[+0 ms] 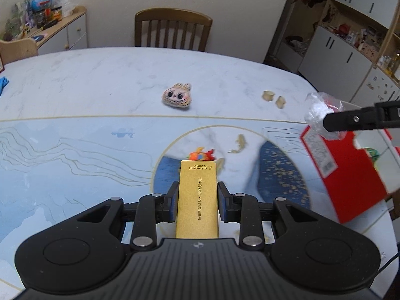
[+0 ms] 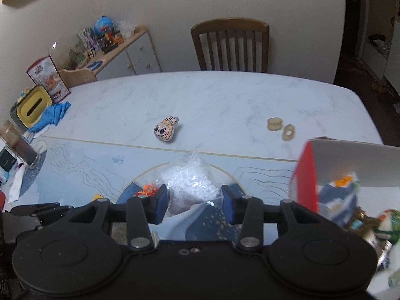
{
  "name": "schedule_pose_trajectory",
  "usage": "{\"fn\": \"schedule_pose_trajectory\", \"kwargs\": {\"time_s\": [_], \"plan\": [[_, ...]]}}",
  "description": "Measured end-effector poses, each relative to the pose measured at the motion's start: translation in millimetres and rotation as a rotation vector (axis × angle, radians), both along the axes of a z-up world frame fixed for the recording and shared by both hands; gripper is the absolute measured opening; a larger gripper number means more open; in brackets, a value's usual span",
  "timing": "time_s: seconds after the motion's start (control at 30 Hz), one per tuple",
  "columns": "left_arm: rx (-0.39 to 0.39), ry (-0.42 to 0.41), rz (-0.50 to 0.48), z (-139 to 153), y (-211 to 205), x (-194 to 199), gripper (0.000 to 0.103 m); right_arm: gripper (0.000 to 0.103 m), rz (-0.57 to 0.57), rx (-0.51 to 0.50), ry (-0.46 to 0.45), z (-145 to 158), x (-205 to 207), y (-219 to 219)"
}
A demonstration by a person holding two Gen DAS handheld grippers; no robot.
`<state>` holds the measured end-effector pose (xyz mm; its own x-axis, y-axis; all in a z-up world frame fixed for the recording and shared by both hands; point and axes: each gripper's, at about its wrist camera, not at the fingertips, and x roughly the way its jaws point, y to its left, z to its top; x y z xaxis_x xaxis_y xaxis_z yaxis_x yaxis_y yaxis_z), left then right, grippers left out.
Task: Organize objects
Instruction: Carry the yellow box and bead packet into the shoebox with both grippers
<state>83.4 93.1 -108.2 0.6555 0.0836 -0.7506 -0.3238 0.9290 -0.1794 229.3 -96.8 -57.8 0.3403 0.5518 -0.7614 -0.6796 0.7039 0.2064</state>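
My left gripper [image 1: 198,195] is shut on a gold box [image 1: 197,197] and holds it above the blue table mat [image 1: 75,155]. My right gripper [image 2: 192,200] is shut on a clear plastic bag of white bits [image 2: 190,185]; it also shows in the left wrist view [image 1: 318,111], beside the open red box [image 1: 350,172]. The red box [image 2: 303,177] stands at the right and holds several packets. A plush face toy [image 1: 177,96] [image 2: 166,131] and two tan rings [image 1: 273,98] [image 2: 281,128] lie on the marble table [image 2: 200,95]. A small orange toy [image 1: 201,155] [image 2: 147,190] lies on the mat.
A wooden chair [image 2: 230,45] stands at the table's far side. At the left are a yellow tissue box [image 2: 32,107], a blue cloth [image 2: 53,116], a jar [image 2: 18,145] and a red carton [image 2: 48,77]. A cabinet [image 1: 65,30] stands by the wall.
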Motion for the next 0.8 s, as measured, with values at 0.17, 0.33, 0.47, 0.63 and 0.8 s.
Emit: {"fn": "schedule_pose_trajectory", "kwargs": {"time_s": [0.17, 0.33, 0.47, 0.63, 0.8], "plan": [[-0.001, -0.022, -0.041, 21, -22, -1, 0.03, 0.043, -0.025, 0.028, 0.021, 15, -4, -36], [0.004, -0.048, -0.082, 40, -46, 3, 0.03, 0.043, -0.054, 0.047, -0.001, 28, -5, -73], [0.02, -0.081, -0.116, 54, -66, 12, 0.03, 0.043, -0.087, 0.054, 0.001, 32, 0, -105], [0.032, -0.095, -0.148, 67, -92, 29, 0.03, 0.043, -0.143, 0.048, -0.022, 35, 8, -149], [0.038, -0.091, -0.188, 69, -122, 52, 0.03, 0.043, -0.214, 0.041, -0.041, 33, 22, -196]]}}
